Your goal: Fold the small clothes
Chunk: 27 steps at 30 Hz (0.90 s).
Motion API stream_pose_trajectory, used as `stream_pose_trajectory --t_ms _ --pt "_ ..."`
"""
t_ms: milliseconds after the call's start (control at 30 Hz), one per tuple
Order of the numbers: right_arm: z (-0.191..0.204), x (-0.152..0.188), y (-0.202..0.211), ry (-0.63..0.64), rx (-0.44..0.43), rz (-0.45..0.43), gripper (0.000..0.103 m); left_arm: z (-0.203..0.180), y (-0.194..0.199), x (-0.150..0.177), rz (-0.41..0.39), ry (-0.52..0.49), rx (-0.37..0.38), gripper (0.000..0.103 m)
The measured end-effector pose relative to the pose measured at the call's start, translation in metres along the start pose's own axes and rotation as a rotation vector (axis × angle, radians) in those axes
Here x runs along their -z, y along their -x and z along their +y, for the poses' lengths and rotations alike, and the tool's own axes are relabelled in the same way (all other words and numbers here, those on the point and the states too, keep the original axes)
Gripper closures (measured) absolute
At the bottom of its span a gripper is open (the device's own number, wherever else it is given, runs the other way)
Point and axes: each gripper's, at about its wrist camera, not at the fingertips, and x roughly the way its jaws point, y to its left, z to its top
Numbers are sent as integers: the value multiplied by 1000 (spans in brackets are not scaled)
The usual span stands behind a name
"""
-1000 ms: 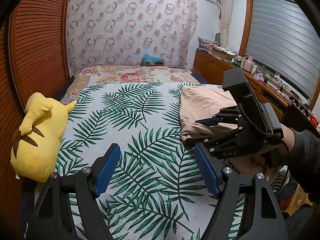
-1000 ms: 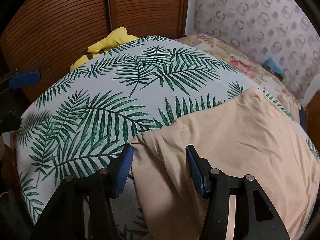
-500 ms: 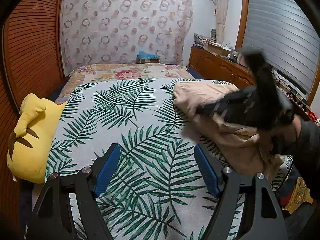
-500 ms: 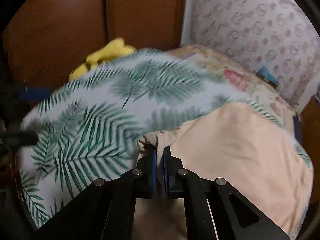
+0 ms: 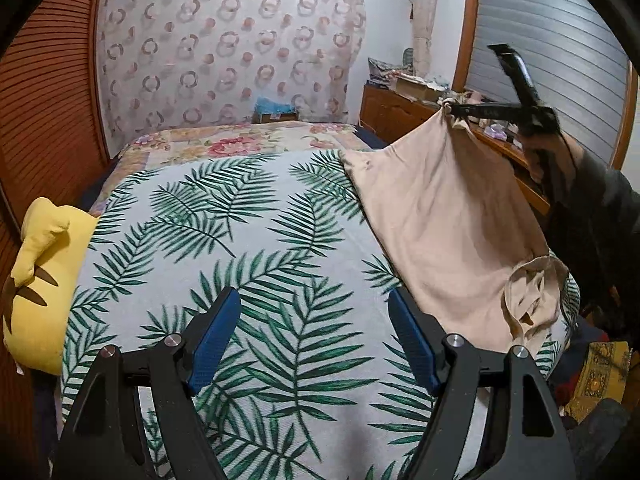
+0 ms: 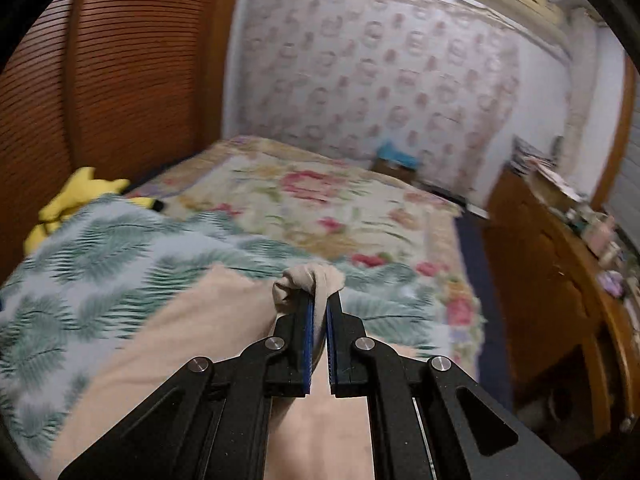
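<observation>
Far left of the left hand-held gripper (image 5: pixel 314 340): yellow plush toy (image 5: pixel 40 276) on the bed edge, against the slatted wooden door (image 5: pixel 44 112)

Left hand-held gripper: jaws spread wide, nothing between the blue pads (image 5: pixel 214 334), hovering over the palm-leaf bedspread (image 5: pixel 240 248), not touching the cloth. Its right pad sits just beside the near edge of the garment

Ahead of it, beyond the leaf print: floral quilt (image 5: pixel 236 144), then a small box with blue stuff (image 5: pixel 276 110) at the patterned wall curtain (image 5: pixel 228 52)

Right of the left hand-held gripper: beige garment (image 5: pixel 448 216), one corner lifted off the bed, the rest draping down to the bedspread; a bunched opening of it hangs at the near right bed edge

Right hand-held gripper (image 6: pixel 318 308): jaws pressed together, pinching a bunched corner of the beige garment, a knob of fabric poking out past the tips. In the left wrist view it (image 5: pixel 456 110) is up high right of the left one, held by a dark-sleeved arm (image 5: pixel 592 216). Garment falls away below and to the left of it in its own view

Further right: wooden dresser (image 6: pixel 552 280) with clutter on top, slatted window blind (image 5: pixel 548 60) behind it. Right wrist view is motion-blurred, clutter not readable
</observation>
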Motion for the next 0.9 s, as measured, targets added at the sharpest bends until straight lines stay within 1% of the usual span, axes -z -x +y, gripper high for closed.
stream_pose_trajectory --t_ms 67,200,267,333,367,433,467,500,533,600,733,800,900 --pt "-17 6 -16 -29 42 35 98 -4 -3 1 9 -7 4 26" --pt "-35 24 -52 -93 104 132 98 -11 -7 4 26 -15 14 26" --pt "-38 25 -63 -125 120 152 98 -14 -9 5 33 -21 18 26" --pt "-37 28 -67 -131 141 171 97 -16 -11 4 37 -24 22 26" --pt "-34 25 -69 -132 149 185 93 -18 -11 4 37 -26 24 26" --pt "-34 23 -68 -137 172 211 80 -22 -12 3 34 -28 34 26" --pt "-33 21 -64 -141 166 214 75 -24 -12 2 32 -29 39 26" --pt "-26 16 -60 -140 159 209 65 -27 -13 2 31 -32 45 26" --pt "-26 17 -49 -139 151 204 60 -30 -13 2 30 -36 50 26" --pt "-22 22 -28 -130 125 194 59 -36 -15 1 31 -44 60 26" --pt "-13 43 8 -101 95 165 59 -46 -21 0 36 -55 81 26" --pt "-6 58 29 -98 69 158 59 -52 -23 -1 37 -62 93 26" --pt "2 80 48 -91 36 146 59 -61 -25 -1 42 -69 111 26"
